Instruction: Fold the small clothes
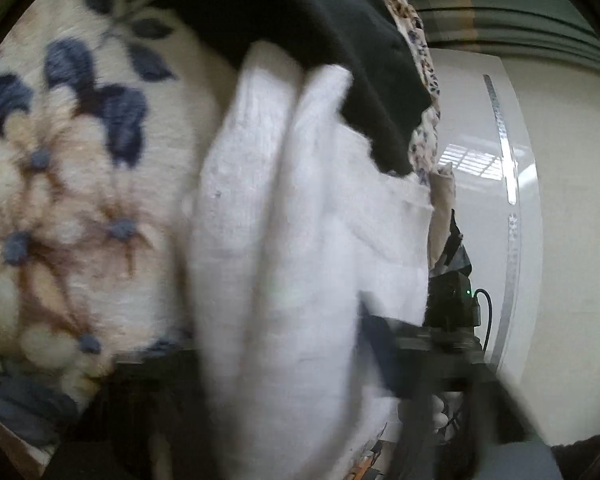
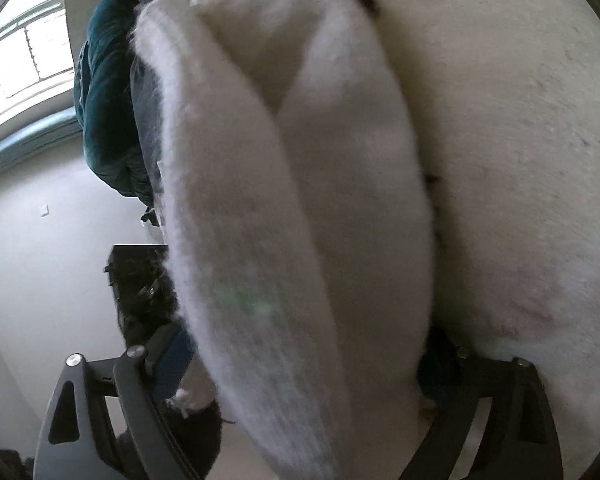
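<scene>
Holding now: both grippers seem to grip one white fleecy garment [image 2: 300, 208], lifted between them; motion blur makes fine detail unsure.
Right gripper [image 2: 300, 380]: its two dark fingers [image 2: 136, 392] stand on either side of the white cloth, which fills the gap and runs up and away from the camera. I judge it clamped on the cloth, but the pads are covered.
Left gripper [image 1: 284, 368]: the same white garment [image 1: 276, 240] covers the fingers almost fully; only blurred dark parts show low in the view. It looks gripped, though the jaws themselves are hidden.
Long axis: in both views the cloth hangs as two thick folds running straight forward from the fingers, so its length lies along each gripper's pointing line.
Nearer hand: I cannot tell which is nearer to the fold line; each holds one end.
Coming move, my judgement: bringing the two held ends together or laying the cloth down on the blanket.
Just behind: a flowered blanket [image 1: 72, 208] lies left of the cloth in the left view; the pale plush surface [image 2: 520, 160] in the right view is probably the same.
Obstacles: a black garment [image 1: 320, 40] hangs over the white cloth's far end and may snag.
Far: a dark green cloth [image 2: 104, 120], a window [image 2: 24, 52], a white wall [image 1: 572, 240].
</scene>
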